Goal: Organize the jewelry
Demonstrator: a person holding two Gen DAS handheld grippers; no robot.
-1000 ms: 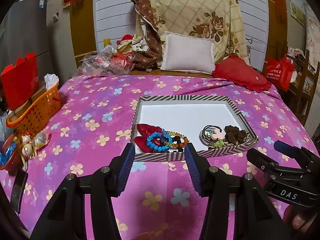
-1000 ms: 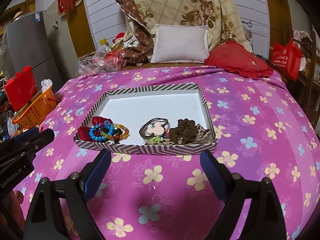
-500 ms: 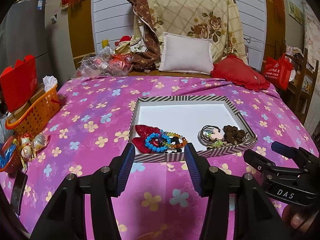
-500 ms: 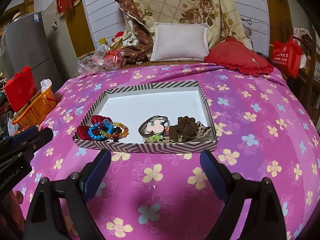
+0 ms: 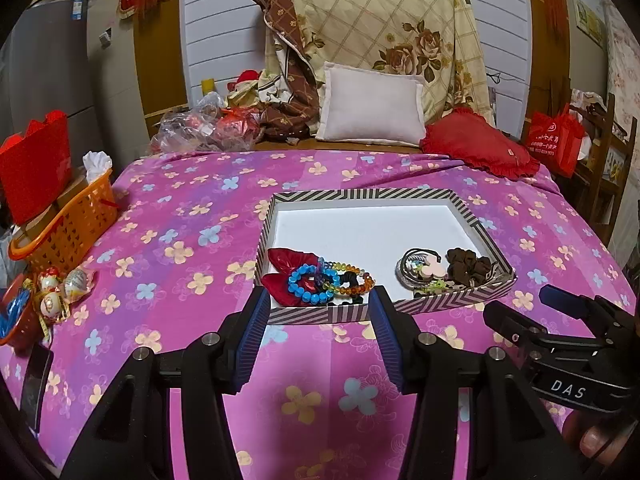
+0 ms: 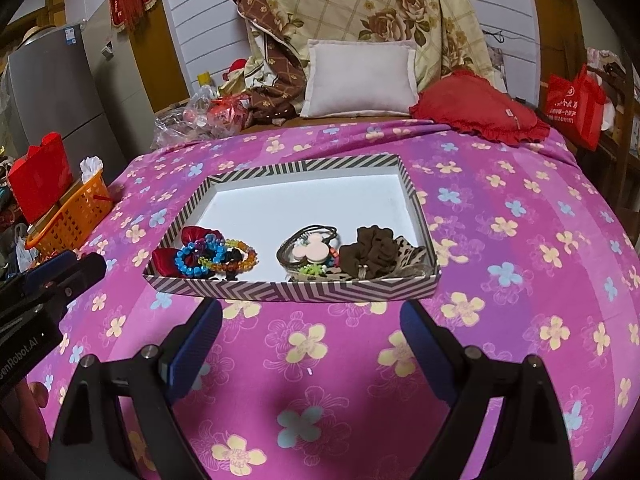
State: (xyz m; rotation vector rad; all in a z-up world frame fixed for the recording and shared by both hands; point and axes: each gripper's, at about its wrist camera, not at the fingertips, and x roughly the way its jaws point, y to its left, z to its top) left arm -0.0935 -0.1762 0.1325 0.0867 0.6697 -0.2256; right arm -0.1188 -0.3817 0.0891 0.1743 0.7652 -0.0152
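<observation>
A striped tray (image 5: 320, 314) (image 6: 280, 291) with a white floor lies on the pink flowered bedspread. In its near left corner lie a red bow (image 5: 285, 264), a blue bead bracelet (image 5: 310, 284) (image 6: 196, 261) and an amber bead bracelet (image 5: 356, 280). In its near right corner lie a pink mouse-shaped hair tie (image 5: 424, 267) (image 6: 314, 249) and a brown scrunchie (image 5: 468, 266) (image 6: 372, 250). My left gripper (image 5: 318, 334) is open and empty, just short of the tray's near wall. My right gripper (image 6: 310, 344) is open wide and empty, in front of the tray.
An orange basket (image 5: 68, 224) and a red bag (image 5: 34, 168) stand at the bed's left edge. Small wrapped trinkets (image 5: 60, 286) lie near them. A white pillow (image 5: 372, 106) and a red cushion (image 5: 476, 148) lie at the head. A red shopping bag (image 6: 576, 106) stands far right.
Both grippers have drifted slightly nearer the tray. Both stay open and empty, and nothing in the tray has moved.
</observation>
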